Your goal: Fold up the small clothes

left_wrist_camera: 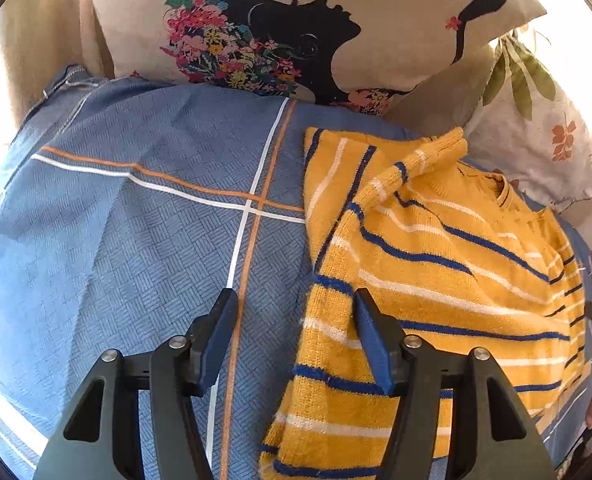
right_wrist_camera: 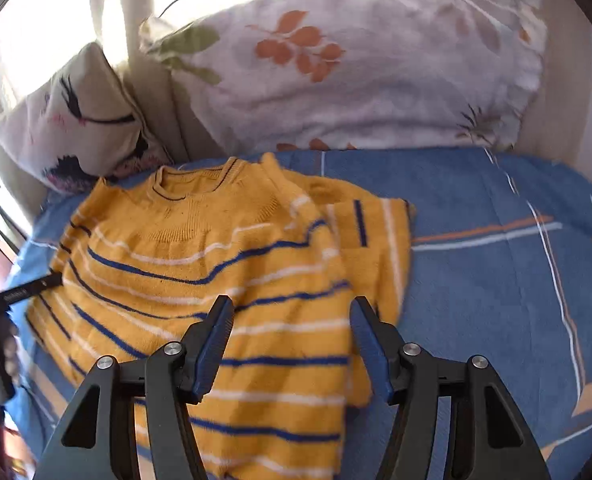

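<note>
Two hand-held grippers hang over the bed, both with jaws standing apart and nothing pressed between the pads. In the left wrist view, the left hand-held gripper (left_wrist_camera: pixel 292 304) straddles the near side edge of the yellow striped sweater (left_wrist_camera: pixel 435 272): its right pad overlaps the knit, its left pad sits over bare blue bedsheet (left_wrist_camera: pixel 136 220). In the right wrist view, the right hand-held gripper (right_wrist_camera: pixel 292 308) hovers above the sweater's lower body, knit showing through the gap but not visibly pinched.

From the left gripper outward, the sweater spreads toward 2 o'clock, one sleeve (left_wrist_camera: pixel 411 168) already folded across the chest at about 1 o'clock. Beyond it, at 12 o'clock, leans a printed cushion (left_wrist_camera: pixel 296 40); a floral pillow (left_wrist_camera: pixel 535 128) sits at 2 o'clock. From the right gripper, the collar (right_wrist_camera: pixel 192 184) lies at 11 o'clock and a folded flap reaches toward 1 o'clock.

The fold looks partly done. The risks I judge from here:

- A shallow bite on the loose knit could catch only the top layer, so the fold drags open.
- A pad could snag the bedsheet along with the hem and pull it up.
- Lifting one side faster than the other would skew the stripes and shake the folded sleeve loose.
</note>
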Available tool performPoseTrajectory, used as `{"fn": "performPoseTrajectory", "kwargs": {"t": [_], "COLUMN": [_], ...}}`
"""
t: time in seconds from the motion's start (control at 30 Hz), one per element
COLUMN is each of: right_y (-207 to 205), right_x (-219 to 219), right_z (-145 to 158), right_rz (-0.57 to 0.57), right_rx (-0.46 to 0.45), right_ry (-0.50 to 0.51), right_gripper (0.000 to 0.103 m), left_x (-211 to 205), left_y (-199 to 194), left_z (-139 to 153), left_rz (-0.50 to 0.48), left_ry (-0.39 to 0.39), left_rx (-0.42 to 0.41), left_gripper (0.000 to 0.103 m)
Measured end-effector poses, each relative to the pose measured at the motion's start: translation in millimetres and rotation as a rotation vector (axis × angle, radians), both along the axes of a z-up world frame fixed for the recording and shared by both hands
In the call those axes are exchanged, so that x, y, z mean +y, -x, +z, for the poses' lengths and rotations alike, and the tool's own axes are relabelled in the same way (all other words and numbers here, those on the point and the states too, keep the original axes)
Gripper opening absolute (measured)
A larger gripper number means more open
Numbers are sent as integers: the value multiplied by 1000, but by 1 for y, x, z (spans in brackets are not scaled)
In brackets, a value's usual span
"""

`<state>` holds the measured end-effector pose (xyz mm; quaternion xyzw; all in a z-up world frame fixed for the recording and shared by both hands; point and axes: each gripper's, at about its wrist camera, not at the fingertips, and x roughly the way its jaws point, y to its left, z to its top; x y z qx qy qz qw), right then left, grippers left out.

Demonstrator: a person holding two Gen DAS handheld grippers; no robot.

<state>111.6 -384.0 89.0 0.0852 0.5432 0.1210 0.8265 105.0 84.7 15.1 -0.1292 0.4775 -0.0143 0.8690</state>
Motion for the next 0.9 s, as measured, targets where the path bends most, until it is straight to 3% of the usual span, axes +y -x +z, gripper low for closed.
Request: {"fn": "performPoseTrajectory", "kwargs": {"t": [0.1, 0.2, 0.27, 0.3, 0.33, 0.4, 0.53, 0.6, 0.73, 0.9], "right_y": [21, 45, 58, 63, 64, 62, 58, 61, 73, 74], "right_x": [-17, -5, 8, 12, 12, 3, -20, -26, -32, -8], "right_z": [-5, -21, -26, -24, -23, -19, -19, -16, 15, 46], "right_rz": [-17, 20, 54, 78, 89, 56, -13, -22, -56, -8], "right_rx": [63, 119, 114, 95, 105, 105, 115, 119, 39, -33], "right_ry": [-66, -86, -86, -79, -105, -62, 91, 55, 43, -6], "right_gripper": [72, 72, 51, 21, 17, 10, 14, 26, 42, 54], "left_x": [6, 5, 4, 6, 8, 13, 23, 26, 29, 19], "left_y": [11, 25, 34, 39, 45, 53, 65, 66, 69, 60], "left_z": [2, 9, 14, 17, 19, 26, 33, 31, 22, 9], "left_rz": [32, 47, 59, 63, 65, 75, 92, 98, 102, 87], "left_ry": [95, 123, 127, 131, 136, 141, 148, 165, 200, 234], "left_rx": [-8, -20, -24, -26, -30, -39, -53, -49, -28, -8], "left_gripper": [59, 59, 59, 59, 59, 59, 59, 59, 59, 60]}}
